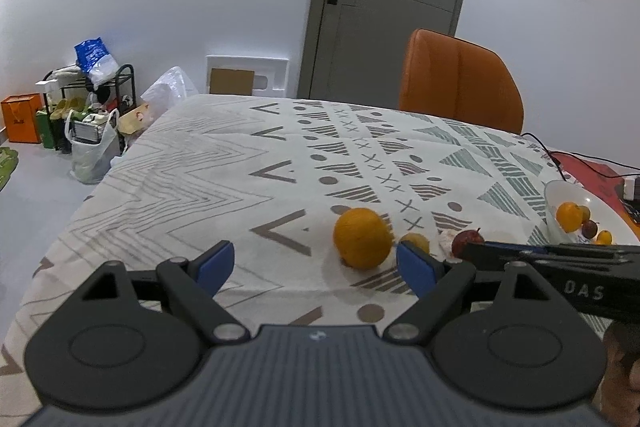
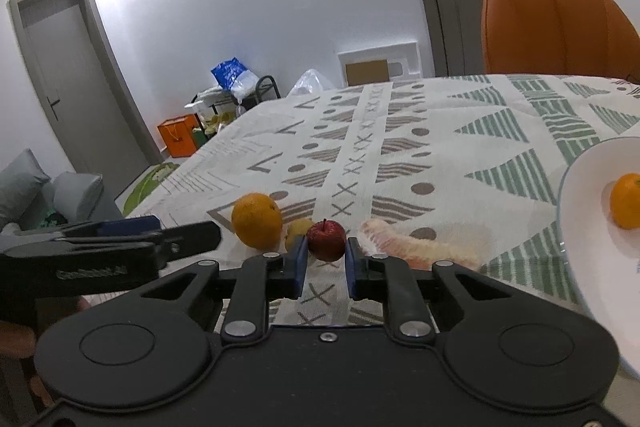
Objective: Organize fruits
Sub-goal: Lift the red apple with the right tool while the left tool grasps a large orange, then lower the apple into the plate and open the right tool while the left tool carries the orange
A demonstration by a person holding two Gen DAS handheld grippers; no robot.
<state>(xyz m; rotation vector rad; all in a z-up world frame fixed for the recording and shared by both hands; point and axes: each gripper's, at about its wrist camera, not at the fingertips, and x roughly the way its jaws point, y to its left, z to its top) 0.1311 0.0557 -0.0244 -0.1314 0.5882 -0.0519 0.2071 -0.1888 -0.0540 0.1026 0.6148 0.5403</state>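
Left wrist view: the left gripper [image 1: 316, 265] hangs with its jaws spread wide and empty over the patterned table [image 1: 180, 167]. The large orange [image 1: 362, 238] sits at about one o'clock from them, just inside the right-hand pad, with a small yellow fruit [image 1: 416, 241] and the red apple [image 1: 466, 241] further toward three o'clock. The white bowl [image 1: 560, 193] already holds several fruits.

Right wrist view: the right gripper [image 2: 326, 263] has its jaws narrowed around the red apple [image 2: 326, 239], dead ahead at twelve o'clock between the pad tips; whether they touch it I cannot tell. The bowl [image 2: 580, 227] lies at three o'clock, so this hand is likely the nearer carrier.
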